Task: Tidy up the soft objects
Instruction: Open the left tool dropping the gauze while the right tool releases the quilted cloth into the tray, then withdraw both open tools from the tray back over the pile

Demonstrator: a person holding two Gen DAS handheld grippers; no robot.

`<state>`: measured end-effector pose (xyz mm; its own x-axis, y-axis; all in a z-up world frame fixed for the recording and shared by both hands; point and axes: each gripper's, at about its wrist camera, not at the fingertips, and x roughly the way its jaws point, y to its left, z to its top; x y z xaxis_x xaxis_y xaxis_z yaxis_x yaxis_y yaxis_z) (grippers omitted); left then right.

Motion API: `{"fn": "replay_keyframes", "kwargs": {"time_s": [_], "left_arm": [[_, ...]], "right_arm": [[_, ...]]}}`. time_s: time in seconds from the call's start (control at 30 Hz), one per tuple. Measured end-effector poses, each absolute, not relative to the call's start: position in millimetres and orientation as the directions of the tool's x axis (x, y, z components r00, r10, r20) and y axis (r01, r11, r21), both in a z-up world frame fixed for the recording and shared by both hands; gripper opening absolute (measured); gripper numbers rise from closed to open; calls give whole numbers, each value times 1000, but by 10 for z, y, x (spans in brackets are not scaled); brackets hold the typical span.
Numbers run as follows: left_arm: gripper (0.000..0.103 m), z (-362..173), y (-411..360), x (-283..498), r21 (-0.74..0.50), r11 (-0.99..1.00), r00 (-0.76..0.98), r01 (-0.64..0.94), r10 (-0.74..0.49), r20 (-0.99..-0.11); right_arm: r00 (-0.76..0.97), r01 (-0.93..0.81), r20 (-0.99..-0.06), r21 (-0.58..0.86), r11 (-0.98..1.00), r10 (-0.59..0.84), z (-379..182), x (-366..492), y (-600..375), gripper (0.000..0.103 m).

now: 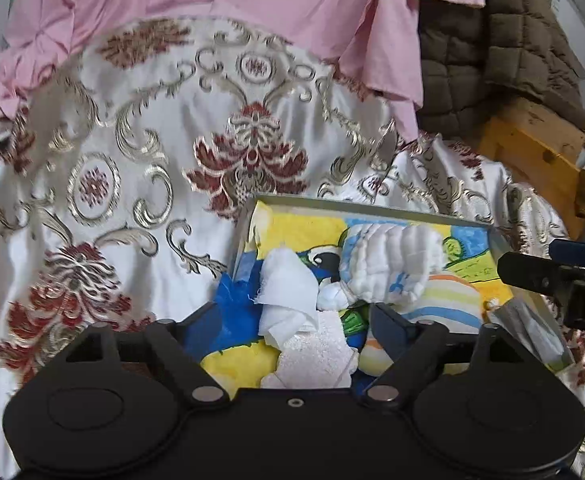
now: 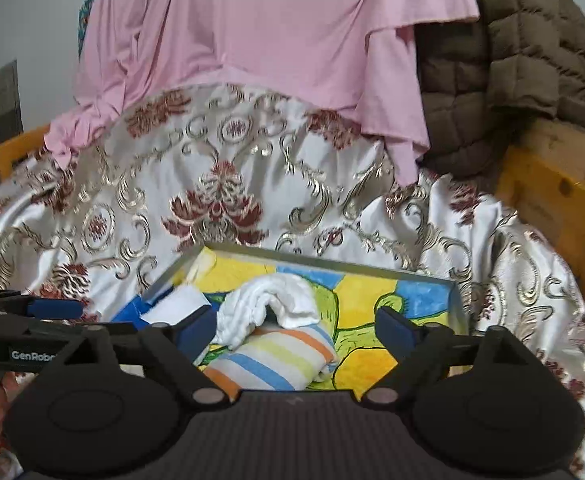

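Note:
A shallow box (image 1: 372, 203) with a bright painted picture inside lies on a patterned white, red and gold cloth (image 1: 132, 160). In it lie a white quilted cloth roll (image 1: 392, 268), a striped folded cloth (image 1: 444, 300), a thin white tissue (image 1: 288, 292) and a white spongy pad (image 1: 316, 352). My left gripper (image 1: 296, 320) is open over the tissue and the pad. In the right wrist view the box (image 2: 456, 292) holds the white roll (image 2: 268, 304) and the striped cloth (image 2: 272, 356). My right gripper (image 2: 296, 326) is open above them.
A pink garment (image 1: 252, 4) and a brown quilted coat (image 1: 492, 48) hang at the back over a wooden frame (image 1: 532, 152). The right gripper (image 1: 560, 276) shows at the right edge of the left wrist view. The left gripper (image 2: 24, 316) shows at the left of the right wrist view.

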<state>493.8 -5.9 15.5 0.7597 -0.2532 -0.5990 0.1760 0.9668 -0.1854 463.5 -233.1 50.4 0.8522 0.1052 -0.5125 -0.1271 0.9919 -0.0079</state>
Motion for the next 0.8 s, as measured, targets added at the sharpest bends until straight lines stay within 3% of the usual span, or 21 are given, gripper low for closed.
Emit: {"fn": "replay_keyframes", "kwargs": {"time_s": [0.1, 0.23, 0.43, 0.8], "left_arm": [[97, 255, -17, 4771, -189, 966, 773, 177, -255, -581], [102, 370, 59, 4535, -203, 964, 799, 173, -258, -543], [102, 475, 156, 4158, -255, 953, 840, 161, -268, -472], [102, 621, 116, 3468, -206, 963, 886, 173, -244, -395]], "right_arm": [[867, -117, -488, -5, 993, 100, 587, 4494, -2355, 100], [888, -100, -450, 3, 995, 90, 693, 4277, -2394, 103], [912, -113, -399, -26, 993, 93, 748, 3968, -2342, 103], [933, -160, -329, -22, 987, 144, 814, 3376, -2289, 103]]}}
